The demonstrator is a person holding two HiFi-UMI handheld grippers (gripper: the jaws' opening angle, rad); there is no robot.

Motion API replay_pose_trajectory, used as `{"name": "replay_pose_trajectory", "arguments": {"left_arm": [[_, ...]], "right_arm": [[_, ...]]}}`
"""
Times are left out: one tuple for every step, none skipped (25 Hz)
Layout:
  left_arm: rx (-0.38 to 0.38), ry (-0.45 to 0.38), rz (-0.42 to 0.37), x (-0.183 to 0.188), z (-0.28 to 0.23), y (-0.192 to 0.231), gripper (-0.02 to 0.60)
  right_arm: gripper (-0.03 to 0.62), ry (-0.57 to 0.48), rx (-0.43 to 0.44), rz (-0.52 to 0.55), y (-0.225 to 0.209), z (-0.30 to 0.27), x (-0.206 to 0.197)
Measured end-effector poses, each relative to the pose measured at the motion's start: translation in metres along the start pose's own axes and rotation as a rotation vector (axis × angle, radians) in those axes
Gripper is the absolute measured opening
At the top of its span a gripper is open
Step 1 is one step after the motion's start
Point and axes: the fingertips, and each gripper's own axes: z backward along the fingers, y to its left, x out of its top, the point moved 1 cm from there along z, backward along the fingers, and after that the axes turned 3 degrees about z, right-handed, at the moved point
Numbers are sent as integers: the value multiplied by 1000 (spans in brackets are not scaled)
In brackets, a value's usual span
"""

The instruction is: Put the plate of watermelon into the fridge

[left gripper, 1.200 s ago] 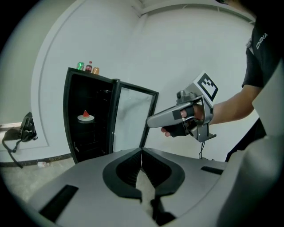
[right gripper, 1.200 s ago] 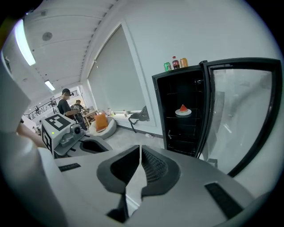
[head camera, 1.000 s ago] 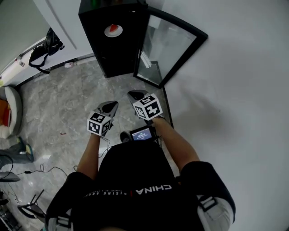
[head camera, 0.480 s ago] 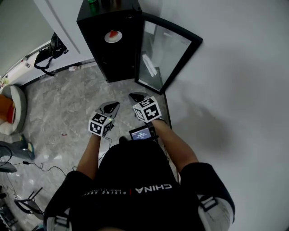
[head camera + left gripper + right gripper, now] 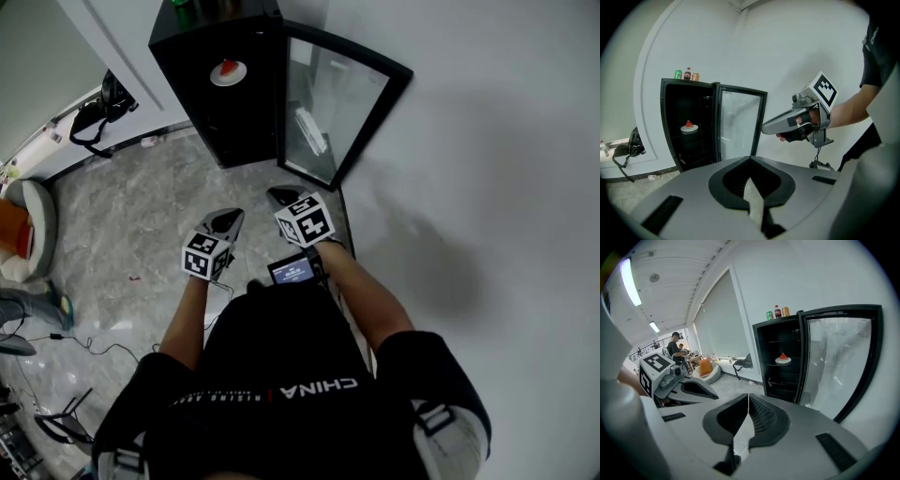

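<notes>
Head view: the fridge point(image 5: 187, 56) stands against the wall with its glass door point(image 5: 330, 98) swung wide, which leaves the shelves open to reach; the plate of watermelon point(image 5: 228, 72) lies on an upper shelf inside, so the task's thing already sits where the sentence wants it, though what put it there cannot be told; the left gripper point(image 5: 230, 217) and right gripper point(image 5: 278, 195) are held low, side by side, pointing at the fridge but well apart from it; only this view shows the marble floor point(image 5: 122, 234) lying between them and the fridge.

Left gripper view: its jaws are pressed together with nothing between them, sensible, I judge, with no load to carry; it alone shows the hand wrapped round the right gripper's handle, and the drinks point(image 5: 686, 74) lined up on the fridge top.

Right gripper view: its jaws likewise meet on nothing; the plate shows level on its shelf, the red wedge upright; unlike the others, this view opens on the room to the left, with an orange cushion point(image 5: 706, 367) and people far off.
</notes>
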Motion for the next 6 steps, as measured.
{"name": "replay_pose_trajectory", "arguments": {"left_arm": [[2, 1, -1, -1, 0, -1, 12], [3, 2, -1, -1, 0, -1, 12], [4, 3, 0, -1, 0, -1, 12], [5, 4, 1, 0, 0, -1, 12], [5, 4, 2, 0, 0, -1, 12], [6, 4, 4, 1, 0, -1, 12]], "right_arm": [[20, 2, 1, -4, 0, 1, -1], [20, 2, 3, -10, 0, 2, -1], [20, 0, 4, -15, -1, 2, -1], [20, -1, 4, -19, -1, 3, 0], [20, 0, 4, -21, -2, 3, 0], [20, 0, 5, -22, -2, 3, 1]]}}
